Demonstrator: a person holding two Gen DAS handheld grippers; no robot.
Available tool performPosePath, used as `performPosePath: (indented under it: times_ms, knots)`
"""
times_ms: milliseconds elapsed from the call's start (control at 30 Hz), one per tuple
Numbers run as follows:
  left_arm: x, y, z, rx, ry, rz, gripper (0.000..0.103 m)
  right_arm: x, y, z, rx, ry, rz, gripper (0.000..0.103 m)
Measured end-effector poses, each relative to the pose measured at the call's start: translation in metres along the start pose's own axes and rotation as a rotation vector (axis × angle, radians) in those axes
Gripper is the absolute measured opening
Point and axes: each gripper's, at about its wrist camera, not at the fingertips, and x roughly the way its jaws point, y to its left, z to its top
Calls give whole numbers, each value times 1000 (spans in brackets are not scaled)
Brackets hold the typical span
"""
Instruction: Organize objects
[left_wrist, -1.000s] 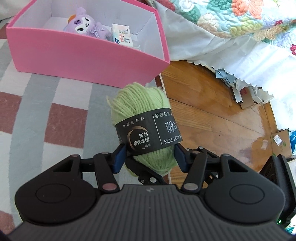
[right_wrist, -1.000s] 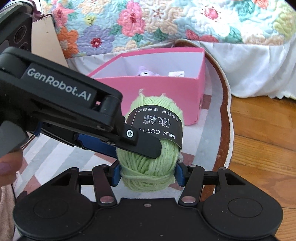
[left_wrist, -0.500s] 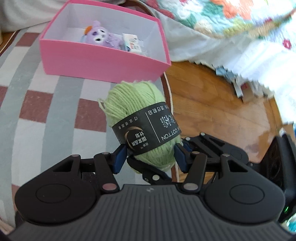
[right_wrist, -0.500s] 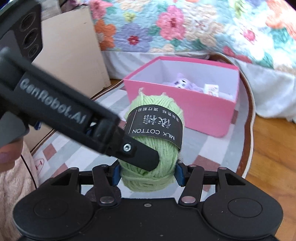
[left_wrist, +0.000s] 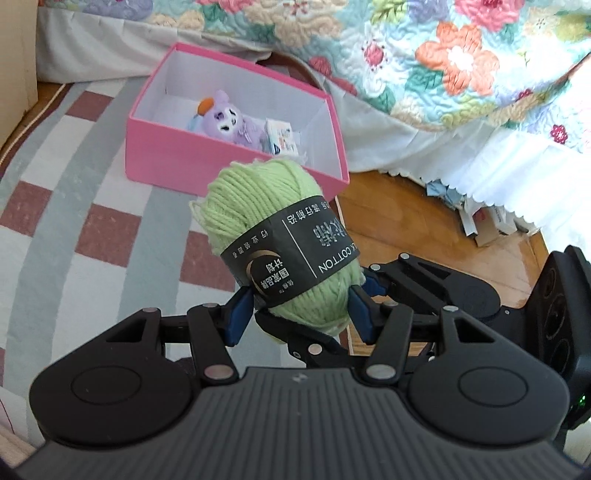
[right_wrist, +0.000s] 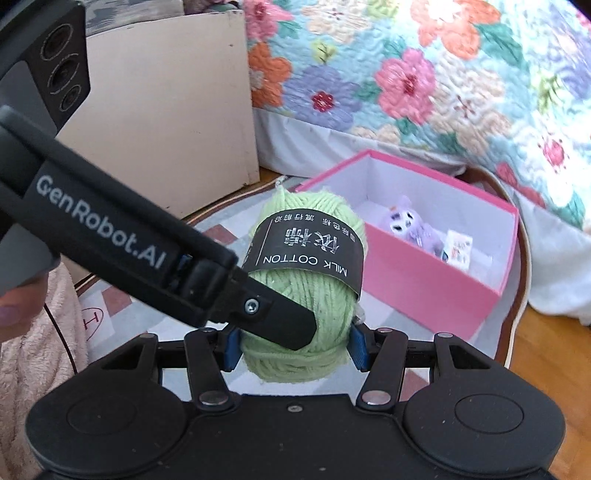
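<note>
Striped rug (left_wrist: 55, 229) runs bare between the bed quilt (left_wrist: 443, 55) and the wood floor (left_wrist: 424, 221). Pink box (left_wrist: 229, 170) sits at the rug's edge, near the bed skirt, plush toy (left_wrist: 225, 123) inside with floor space to spare. Green yarn ball (left_wrist: 273, 236) is aloft short of the box, pinched by both left gripper (left_wrist: 295, 314) and right gripper (right_wrist: 291, 347).

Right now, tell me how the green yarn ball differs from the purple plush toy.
The green yarn ball is held off the rug by both tongs; the purple plush toy lies inside the pink box. The yarn ball is plain green with a black paper band; the plush toy is purple with a face. The yarn ball looks bigger. Both are soft.
</note>
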Motion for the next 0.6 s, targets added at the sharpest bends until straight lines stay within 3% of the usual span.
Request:
performPosePath:
  times_ms: [333, 600]
  knots:
    - [-14, 0, 16, 42, 8, -18, 55, -10, 10, 28, -35, -36, -11, 60]
    - [-13, 5, 60, 75, -8, -28, 53, -5, 8, 65, -110, -92, -76, 56]
